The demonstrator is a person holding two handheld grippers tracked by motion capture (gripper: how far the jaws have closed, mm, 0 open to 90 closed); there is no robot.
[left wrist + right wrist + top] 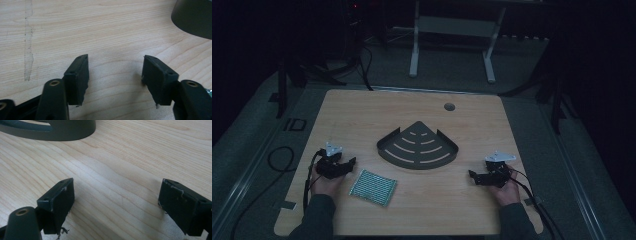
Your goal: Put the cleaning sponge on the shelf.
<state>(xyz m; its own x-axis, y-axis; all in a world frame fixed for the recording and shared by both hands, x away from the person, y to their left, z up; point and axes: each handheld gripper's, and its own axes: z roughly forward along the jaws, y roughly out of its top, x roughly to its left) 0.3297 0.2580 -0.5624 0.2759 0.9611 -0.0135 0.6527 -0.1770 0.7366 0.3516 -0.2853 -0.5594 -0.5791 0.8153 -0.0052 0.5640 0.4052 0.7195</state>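
Dim room, pale wooden surface (362,115): I rest my left gripper (343,163) and right gripper (477,176) with jaws apart, empty, either side of a stiff dark corner shelf (418,147), while the green scouring pad (373,187), likely light and squashy, invites an edge pinch.

The wooden table (362,115) was bare along its far half and its right side, so there a gripper could pass freely. In the middle stood the dark corner shelf tray (417,148), with a raised rim. Near the front left lay the flat green sponge cloth (373,187), just beside the left gripper (346,163). Between each gripper's spread jaws was only bare wood.
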